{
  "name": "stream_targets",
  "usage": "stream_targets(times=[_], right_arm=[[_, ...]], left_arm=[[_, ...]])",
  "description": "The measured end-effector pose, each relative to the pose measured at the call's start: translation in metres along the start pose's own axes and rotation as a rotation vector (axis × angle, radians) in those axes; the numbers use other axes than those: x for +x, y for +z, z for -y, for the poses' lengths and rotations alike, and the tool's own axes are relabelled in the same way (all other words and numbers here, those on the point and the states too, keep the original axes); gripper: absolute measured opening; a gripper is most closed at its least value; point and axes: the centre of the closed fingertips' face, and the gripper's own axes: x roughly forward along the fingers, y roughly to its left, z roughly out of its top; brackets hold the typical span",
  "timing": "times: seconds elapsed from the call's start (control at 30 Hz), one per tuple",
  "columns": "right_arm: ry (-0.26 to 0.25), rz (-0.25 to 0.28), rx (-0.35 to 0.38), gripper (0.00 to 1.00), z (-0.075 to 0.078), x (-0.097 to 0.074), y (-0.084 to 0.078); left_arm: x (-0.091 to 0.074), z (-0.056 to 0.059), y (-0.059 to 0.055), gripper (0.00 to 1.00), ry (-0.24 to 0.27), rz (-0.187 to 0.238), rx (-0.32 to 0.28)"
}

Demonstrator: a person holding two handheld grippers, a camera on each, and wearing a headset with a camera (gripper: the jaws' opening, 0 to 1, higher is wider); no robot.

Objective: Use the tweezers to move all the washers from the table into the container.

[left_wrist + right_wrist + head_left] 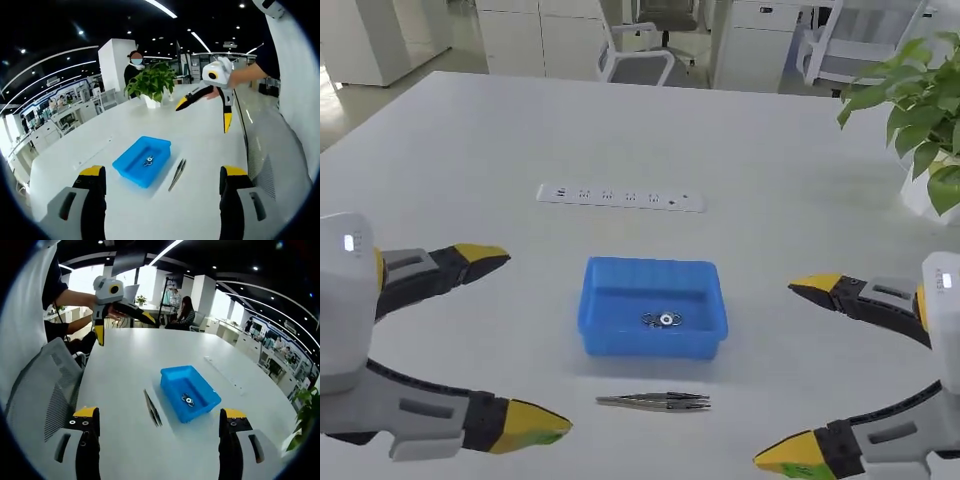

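Note:
A blue container (653,305) sits mid-table with several washers (662,320) inside; it is also in the left gripper view (142,160) and the right gripper view (189,391). Metal tweezers (654,402) lie flat on the table just in front of it, touched by nothing (177,174) (151,408). My left gripper (525,340) hovers wide open to the left of the container. My right gripper (790,375) hovers wide open to its right. Both hold nothing.
A white power strip (620,197) lies beyond the container. A potted plant (920,110) stands at the far right edge of the white table (470,140). Office chairs (635,55) stand behind the table, and a grey mesh chair (40,390) at the near side.

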Motion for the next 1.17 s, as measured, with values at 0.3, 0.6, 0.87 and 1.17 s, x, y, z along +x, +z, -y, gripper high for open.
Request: stream_targets(times=[0.3,0.6,0.87,1.17], right_arm=[[-0.016,-0.010,0.015,1.00,-0.002,-0.010,-0.002],[-0.032,-0.016,0.034,1.00,-0.001,-0.015,-0.004],[-0.044,0.012,0.058,1.00,0.002,-0.018,0.002],[-0.055,0.030,0.062,1.00,0.003,-0.021,0.008]], left_arm=[[-0.004,-0.002,0.002,1.00,-0.006,-0.009,0.009],[-0.010,0.000,0.001,1.00,-0.017,-0.012,-0.001],[-0.016,-0.001,0.000,1.00,-0.006,-0.018,-0.018],[-0.022,-0.001,0.000,1.00,0.002,-0.029,-0.012]])
